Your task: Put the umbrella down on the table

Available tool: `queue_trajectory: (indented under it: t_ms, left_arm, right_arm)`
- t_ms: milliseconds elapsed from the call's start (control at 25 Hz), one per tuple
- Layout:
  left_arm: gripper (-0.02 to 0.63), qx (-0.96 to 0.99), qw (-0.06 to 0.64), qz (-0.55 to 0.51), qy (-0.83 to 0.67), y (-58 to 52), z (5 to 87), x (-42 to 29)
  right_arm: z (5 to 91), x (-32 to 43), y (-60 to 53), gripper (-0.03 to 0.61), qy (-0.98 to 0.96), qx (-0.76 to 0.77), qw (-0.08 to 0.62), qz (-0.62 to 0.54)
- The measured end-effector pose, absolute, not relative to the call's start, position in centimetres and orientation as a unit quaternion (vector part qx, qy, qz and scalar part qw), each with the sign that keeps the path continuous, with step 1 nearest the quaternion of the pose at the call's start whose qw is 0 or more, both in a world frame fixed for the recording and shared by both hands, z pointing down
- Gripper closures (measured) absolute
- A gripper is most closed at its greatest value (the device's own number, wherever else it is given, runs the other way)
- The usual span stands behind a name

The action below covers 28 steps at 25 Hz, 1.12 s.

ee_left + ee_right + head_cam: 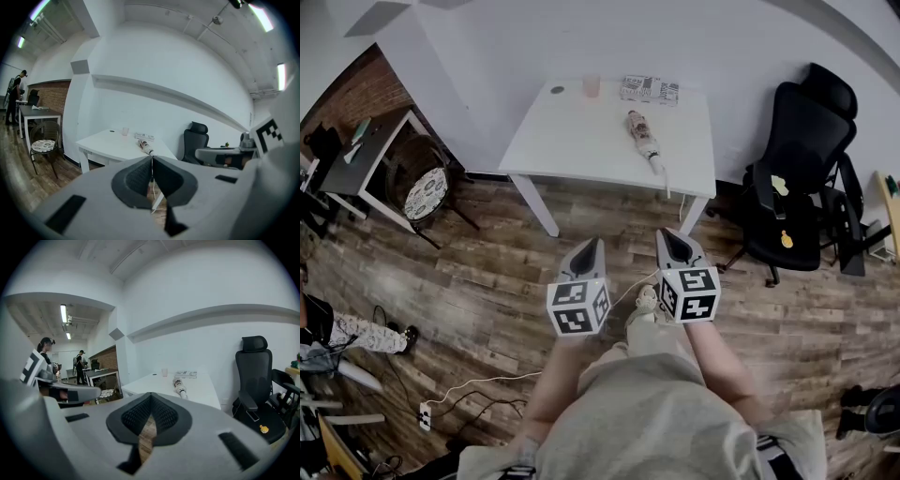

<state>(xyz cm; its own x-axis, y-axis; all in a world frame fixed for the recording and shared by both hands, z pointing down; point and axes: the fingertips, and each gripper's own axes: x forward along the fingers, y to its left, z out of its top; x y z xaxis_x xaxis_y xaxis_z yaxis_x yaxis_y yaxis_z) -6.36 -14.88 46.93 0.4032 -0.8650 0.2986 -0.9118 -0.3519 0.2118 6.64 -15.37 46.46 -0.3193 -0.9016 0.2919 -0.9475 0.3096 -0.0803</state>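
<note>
A folded patterned umbrella lies on the white table, its white strap hanging over the front edge. No gripper touches it. My left gripper and right gripper are side by side over the wooden floor, short of the table and pointing toward it. Both are shut with nothing between their pads. In the left gripper view the umbrella lies on the table just beyond the closed left gripper. The right gripper view shows the umbrella past the closed right gripper.
A cup, a patterned box and a small dark disc stand at the table's back edge. A black office chair is to the right, a wicker chair and dark desk to the left. A cable lies on the floor.
</note>
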Motion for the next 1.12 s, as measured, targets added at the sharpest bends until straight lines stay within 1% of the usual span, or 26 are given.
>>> queue_trajectory:
  t_ms: [800, 1120]
  left_arm:
    - [0.606, 0.833, 0.175, 0.053, -0.523, -15.0, 46.1, -5.9]
    - [0.606, 0.834, 0.177, 0.052, -0.519, -15.5, 46.2, -5.8]
  right_arm:
    - [45.2, 6.4, -14.7, 0.58, -0.799, 0.587, 0.079, 0.105]
    - [45.5, 6.3, -15.1, 0.58, -0.798, 0.586, 0.074, 0.117]
